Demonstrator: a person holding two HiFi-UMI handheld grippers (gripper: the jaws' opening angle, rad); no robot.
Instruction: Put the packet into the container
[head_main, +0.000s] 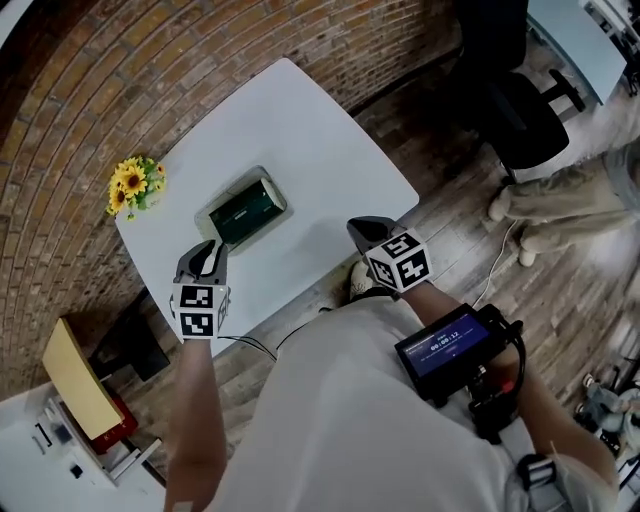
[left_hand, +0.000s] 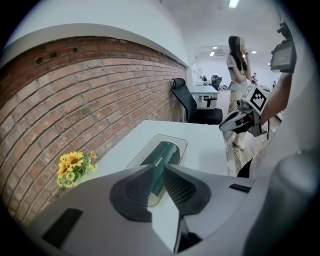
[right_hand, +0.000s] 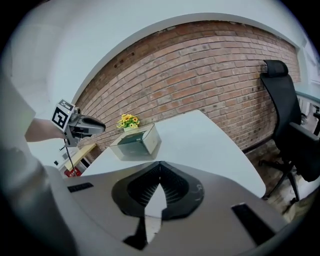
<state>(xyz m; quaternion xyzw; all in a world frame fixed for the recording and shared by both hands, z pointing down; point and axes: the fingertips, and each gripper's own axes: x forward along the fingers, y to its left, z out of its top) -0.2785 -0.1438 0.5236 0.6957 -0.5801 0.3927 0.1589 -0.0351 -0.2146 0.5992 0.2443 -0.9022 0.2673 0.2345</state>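
Beside the container (head_main: 228, 192), yellow flowers (head_main: 132, 185).

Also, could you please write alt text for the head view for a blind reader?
A dark green packet lies inside a clear container on a white table. The left gripper and right gripper hang near the table's front edge, touching neither. Yellow flowers stand at the table's left corner.
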